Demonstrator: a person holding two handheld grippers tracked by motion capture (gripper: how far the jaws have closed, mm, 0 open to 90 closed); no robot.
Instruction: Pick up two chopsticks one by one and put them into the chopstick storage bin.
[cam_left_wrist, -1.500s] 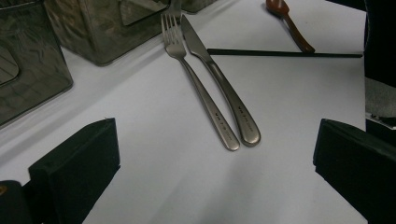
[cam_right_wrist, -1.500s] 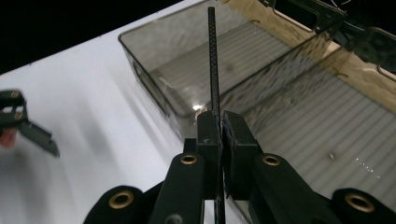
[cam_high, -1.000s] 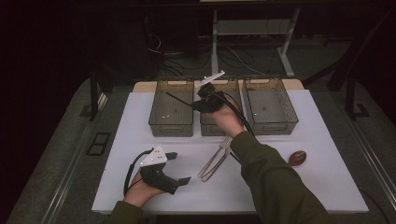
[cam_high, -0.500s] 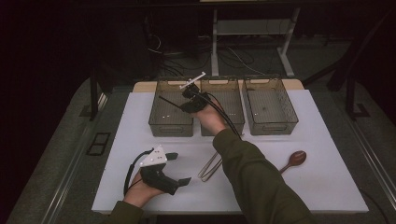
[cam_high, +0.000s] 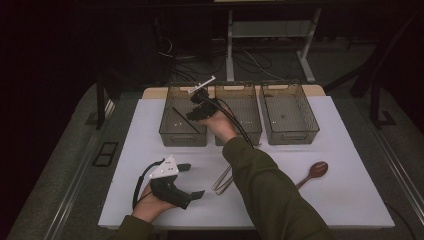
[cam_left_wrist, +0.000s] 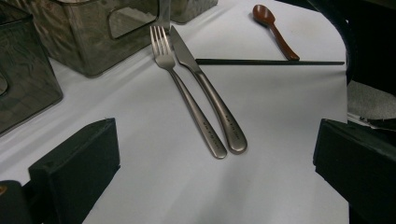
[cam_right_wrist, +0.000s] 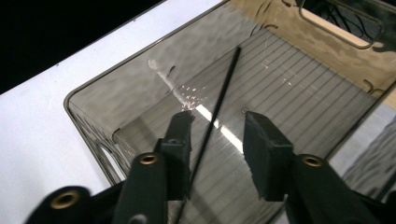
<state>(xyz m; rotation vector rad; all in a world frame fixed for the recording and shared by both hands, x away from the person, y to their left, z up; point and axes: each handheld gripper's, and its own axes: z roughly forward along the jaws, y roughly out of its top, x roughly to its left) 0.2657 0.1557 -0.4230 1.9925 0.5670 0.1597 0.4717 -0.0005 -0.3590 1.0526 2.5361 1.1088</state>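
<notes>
Right gripper (cam_right_wrist: 215, 140) jaws stand apart over the left bin (cam_right_wrist: 88, 121); black chopstick (cam_right_wrist: 219, 107) lies free inside. Left gripper (cam_left_wrist: 210, 186) is likewise apart. Careless withdrawal risks snagging the chopstick.

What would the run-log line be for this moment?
right gripper: open over left bin | chopstick: in left bin | left gripper: open, resting on table | fork, knife: on table

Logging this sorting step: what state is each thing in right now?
Right gripper: open, over the left bin.
Left gripper: open, resting on the table.
Chopstick: released, in the left bin.
Second chopstick: flat on the table.
Fork, knife, spoon: lying unsorted.
</notes>
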